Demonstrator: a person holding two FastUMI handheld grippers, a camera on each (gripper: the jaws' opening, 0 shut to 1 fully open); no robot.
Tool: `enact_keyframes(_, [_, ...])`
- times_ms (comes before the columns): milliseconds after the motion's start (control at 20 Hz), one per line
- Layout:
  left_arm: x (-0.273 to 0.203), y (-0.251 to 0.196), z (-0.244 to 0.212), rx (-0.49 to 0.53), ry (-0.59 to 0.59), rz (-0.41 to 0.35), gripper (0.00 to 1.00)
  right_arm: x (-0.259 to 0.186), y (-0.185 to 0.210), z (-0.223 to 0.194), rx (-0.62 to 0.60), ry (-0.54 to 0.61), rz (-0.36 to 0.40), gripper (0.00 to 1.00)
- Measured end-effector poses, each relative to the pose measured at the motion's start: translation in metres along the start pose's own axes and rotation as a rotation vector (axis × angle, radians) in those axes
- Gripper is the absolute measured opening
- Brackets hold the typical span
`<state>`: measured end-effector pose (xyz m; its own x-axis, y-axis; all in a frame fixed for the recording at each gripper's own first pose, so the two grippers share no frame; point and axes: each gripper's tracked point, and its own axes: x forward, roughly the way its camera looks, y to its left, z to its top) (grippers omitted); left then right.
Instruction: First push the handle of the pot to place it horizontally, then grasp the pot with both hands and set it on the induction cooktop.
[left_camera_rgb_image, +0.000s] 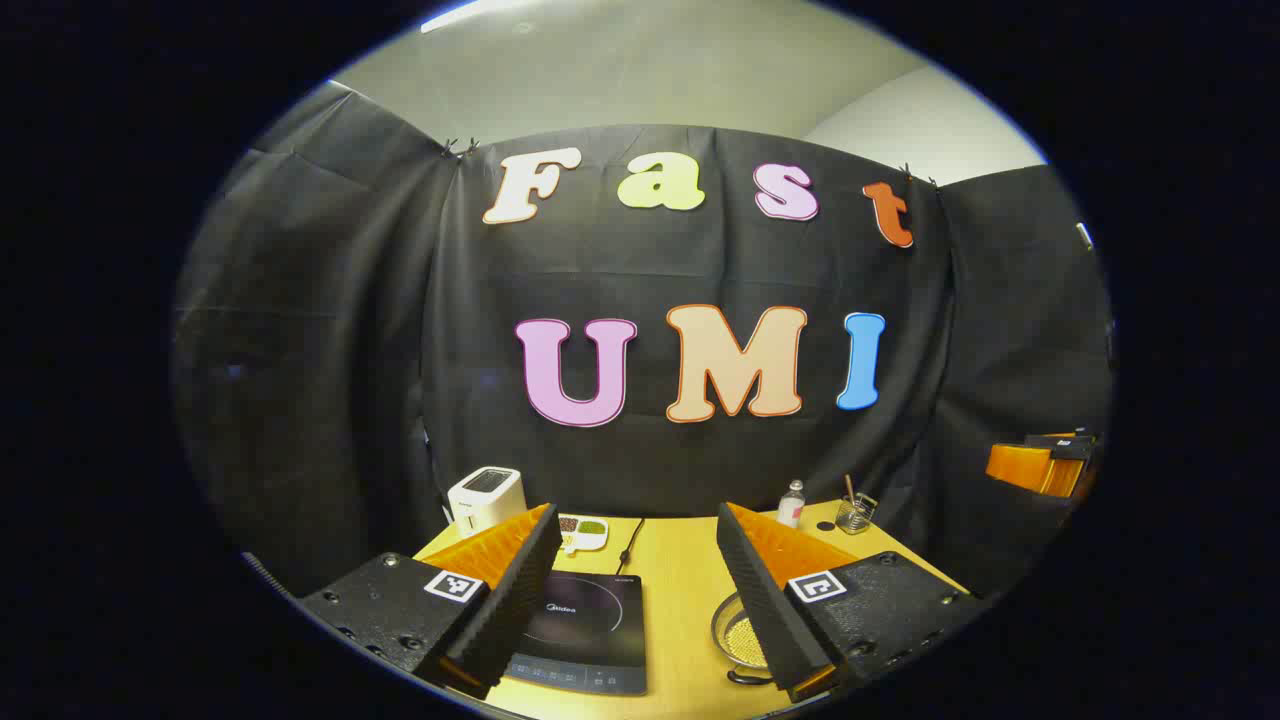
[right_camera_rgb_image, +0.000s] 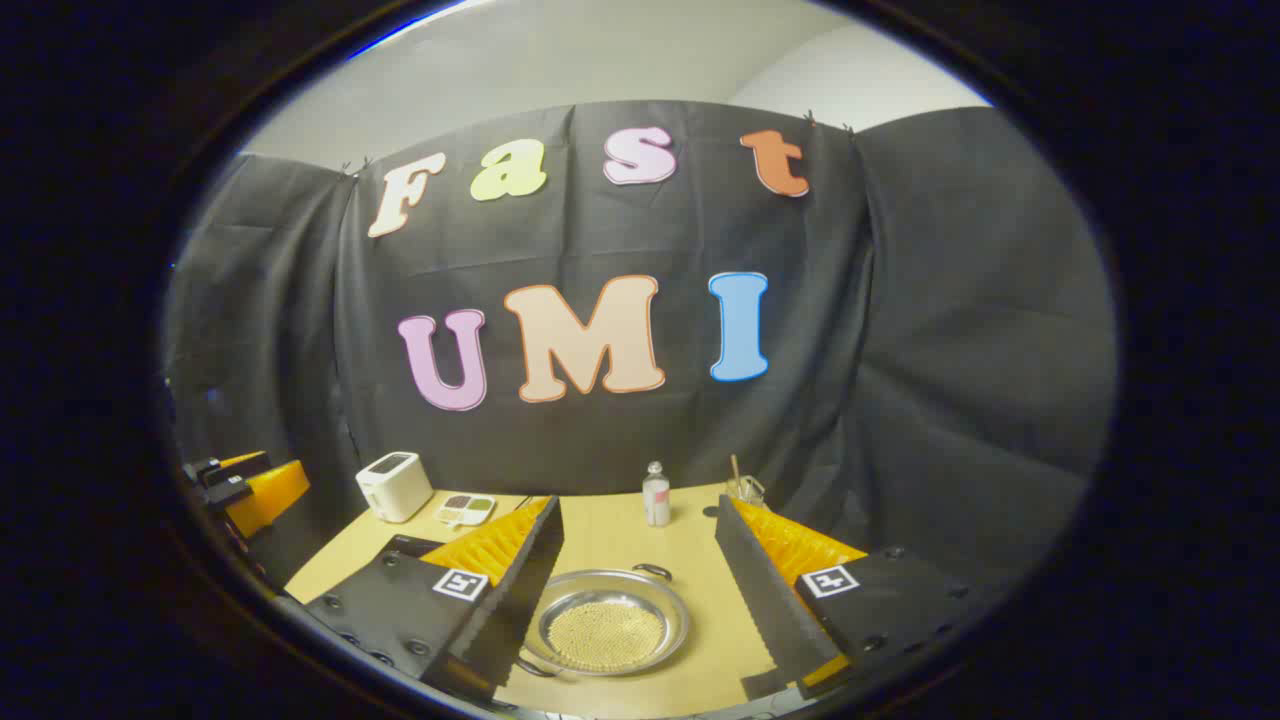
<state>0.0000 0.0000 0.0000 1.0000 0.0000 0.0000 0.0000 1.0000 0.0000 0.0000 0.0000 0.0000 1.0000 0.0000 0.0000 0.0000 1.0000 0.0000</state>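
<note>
Both tools are spread wide, holding nothing, above a yellow wooden desk (right_camera_rgb_image: 610, 535). In the right gripper view, the right tool (right_camera_rgb_image: 640, 600) frames the steel pot (right_camera_rgb_image: 610, 630) at bottom centre, its two small handles at upper right and lower left of the rim, so its long axis runs diagonally. In the left gripper view, the left tool (left_camera_rgb_image: 630, 600) has the black induction cooktop (left_camera_rgb_image: 585, 625) between its fingers, the pot just beside at lower right. A white toaster (left_camera_rgb_image: 487, 497), a divided dish (left_camera_rgb_image: 583, 531), a bottle (right_camera_rgb_image: 656, 494) and a glass jar (left_camera_rgb_image: 856, 513) stand along the far edge against the black cloth wall.
</note>
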Motion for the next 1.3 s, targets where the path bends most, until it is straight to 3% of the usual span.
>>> enact_keyframes(150, [0.001, 0.003, -0.005, -0.002, 0.008, 0.017, 0.91, 0.002, -0.009, -0.002, -0.007, 0.009, -0.009, 0.93])
enact_keyframes(350, [0.004, 0.015, -0.008, 0.010, 0.016, 0.072, 0.92, 0.007, -0.014, -0.002, 0.004, 0.016, 0.002, 0.97])
enact_keyframes(400, [0.005, 0.016, -0.008, 0.006, 0.019, 0.080, 0.95, 0.007, -0.014, -0.004, 0.010, 0.025, 0.010, 0.93])
enact_keyframes(450, [0.004, 0.016, -0.010, 0.002, 0.022, 0.087, 0.92, 0.009, -0.015, -0.005, 0.017, 0.032, 0.015, 0.93])
enact_keyframes(650, [0.002, 0.013, -0.011, 0.000, 0.027, 0.106, 0.95, 0.014, -0.020, -0.010, 0.036, 0.056, 0.028, 0.93])
enact_keyframes(700, [0.001, 0.012, -0.010, 0.002, 0.027, 0.110, 0.95, 0.015, -0.020, -0.012, 0.039, 0.058, 0.033, 0.97])
enact_keyframes(750, [-0.001, 0.012, -0.011, 0.001, 0.028, 0.118, 0.95, 0.017, -0.021, -0.012, 0.039, 0.059, 0.038, 0.93])
enact_keyframes(900, [-0.004, 0.008, -0.013, -0.009, 0.031, 0.129, 0.92, 0.018, -0.024, -0.016, 0.029, 0.063, 0.046, 0.93])
enact_keyframes(1100, [-0.008, 0.003, -0.016, -0.018, 0.045, 0.144, 0.95, 0.021, -0.029, -0.018, 0.026, 0.067, 0.061, 0.93])
enact_keyframes(1150, [-0.009, 0.003, -0.018, -0.018, 0.047, 0.149, 0.95, 0.023, -0.031, -0.017, 0.031, 0.065, 0.065, 0.97])
enact_keyframes(1300, [-0.011, -0.002, -0.019, -0.015, 0.051, 0.166, 0.92, 0.028, -0.034, -0.016, 0.039, 0.069, 0.086, 0.87])
